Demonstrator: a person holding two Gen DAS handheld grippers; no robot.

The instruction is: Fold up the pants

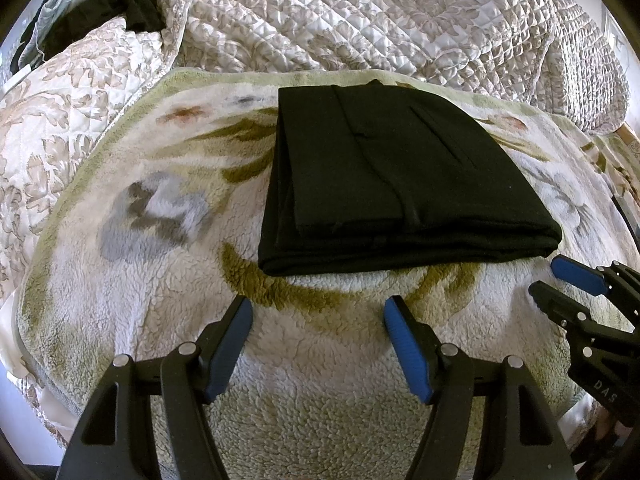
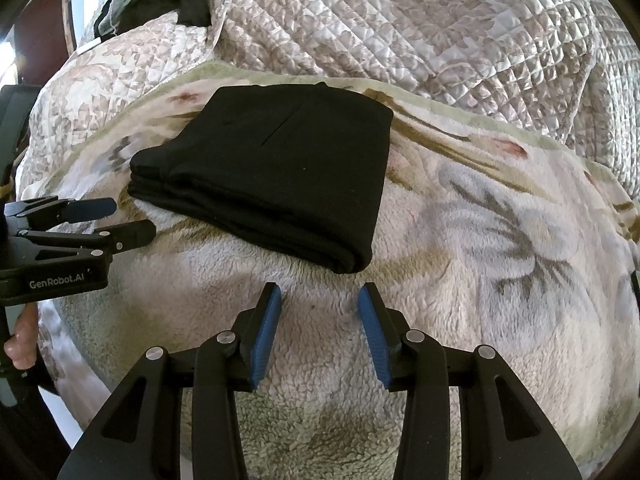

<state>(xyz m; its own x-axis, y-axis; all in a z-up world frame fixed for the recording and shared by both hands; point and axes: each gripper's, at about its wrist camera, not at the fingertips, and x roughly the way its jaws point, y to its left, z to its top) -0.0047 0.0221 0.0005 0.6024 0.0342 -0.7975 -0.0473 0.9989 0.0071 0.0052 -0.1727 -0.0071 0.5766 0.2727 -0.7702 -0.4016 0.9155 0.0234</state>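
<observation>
- Since the pants [image 1: 404, 184] already lie as a flat black packet of several layers, I judge the folding all but done and this the let-go step.
- The pants sit on the fleece blanket [image 1: 160, 320] toward its far edge, with the quilt [image 1: 360, 12] beyond; their near edge lies just ahead of my fingertips.
- My left gripper [image 1: 318, 312] hangs over bare fleece near the packet's near edge, jaws spread wide, nothing between them.
- My right gripper [image 2: 319, 298] hovers just short of the packet's near right corner, jaws apart and empty; the pads touch no cloth.
- Next, as I read it, comes either a pull-away of both hands or a last tidy: the left side shows stepped layer edges, which may want squaring, and that calls for a light pinch at the corner without dragging the stack.
- Hard to tell: the black cloth swallows detail, so I cannot count the layers or say which end is the waistband.
- A dark bundle [image 1: 112, 4] at the far left corner of the bed is cut off; I cannot say what it is.
- The blanket's near edge is hidden under my grippers.
</observation>
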